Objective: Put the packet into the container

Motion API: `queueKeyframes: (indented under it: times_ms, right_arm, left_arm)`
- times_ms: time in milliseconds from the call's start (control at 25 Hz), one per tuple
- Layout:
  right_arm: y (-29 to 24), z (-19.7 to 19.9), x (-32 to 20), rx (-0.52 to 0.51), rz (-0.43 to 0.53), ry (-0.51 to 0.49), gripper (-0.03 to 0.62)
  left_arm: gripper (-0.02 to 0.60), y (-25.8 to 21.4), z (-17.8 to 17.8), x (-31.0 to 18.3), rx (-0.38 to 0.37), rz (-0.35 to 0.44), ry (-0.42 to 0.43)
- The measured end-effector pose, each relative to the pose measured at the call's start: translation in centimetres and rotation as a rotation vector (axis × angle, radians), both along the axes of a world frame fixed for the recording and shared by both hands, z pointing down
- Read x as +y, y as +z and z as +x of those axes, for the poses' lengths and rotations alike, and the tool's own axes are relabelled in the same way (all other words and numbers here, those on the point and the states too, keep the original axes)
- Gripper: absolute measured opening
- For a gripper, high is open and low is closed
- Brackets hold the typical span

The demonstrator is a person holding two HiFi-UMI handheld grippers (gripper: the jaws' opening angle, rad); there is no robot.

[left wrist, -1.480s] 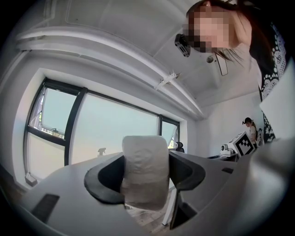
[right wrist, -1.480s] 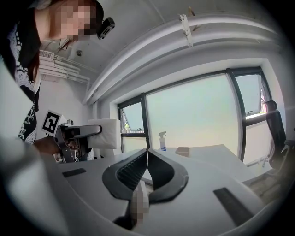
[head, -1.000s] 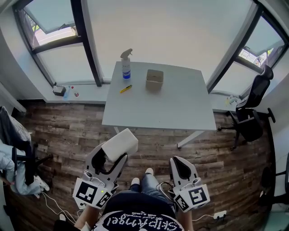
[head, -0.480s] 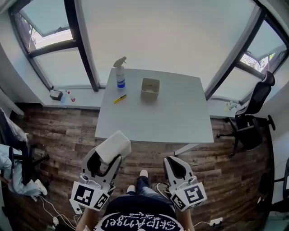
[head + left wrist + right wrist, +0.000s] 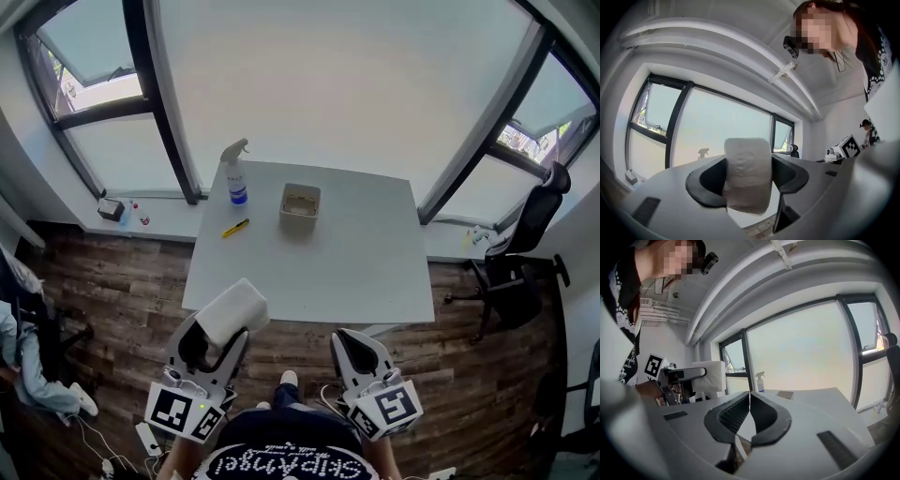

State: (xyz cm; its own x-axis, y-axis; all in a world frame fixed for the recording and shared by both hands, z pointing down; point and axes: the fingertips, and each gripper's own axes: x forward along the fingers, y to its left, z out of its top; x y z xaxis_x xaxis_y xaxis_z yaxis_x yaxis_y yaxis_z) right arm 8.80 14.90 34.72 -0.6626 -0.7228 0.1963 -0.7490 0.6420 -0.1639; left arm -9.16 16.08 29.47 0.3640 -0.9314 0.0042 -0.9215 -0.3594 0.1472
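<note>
While the left gripper clamps a soft, white, pillow-shaped packet between its jaws, the right gripper beside it has its jaws pressed together on nothing. Well ahead of both, a small square tan container sits open-topped on the smooth grey table; its contents are too small to tell.

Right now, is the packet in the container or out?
Out. The left gripper is shut on the packet, held in the air; the container stands on the table, well apart.
</note>
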Motion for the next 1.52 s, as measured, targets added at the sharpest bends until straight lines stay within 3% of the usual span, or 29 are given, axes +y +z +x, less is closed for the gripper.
queueKeyframes:
  times_ms: [600,960,1520]
  right_arm:
    - [0.7,1.7,-3.4,0.006,-0.012,0.004,0.014]
    - [1.4,0.1,-5.2,0.022,-0.043,-0.010,0.014]
    - [-1.1,-3.3,-12.7,0.008,-0.011,0.035,0.014]
  left_arm:
    - [0.282,0.2,2.1,-3.0,0.023,0.009,0.010]
    - [0.282,1.6,0.0,-4.6,0.033,-0.032,-0.021]
    - [0.282,-0.2,-2.7,-13.2,0.041,-0.014,0.046]
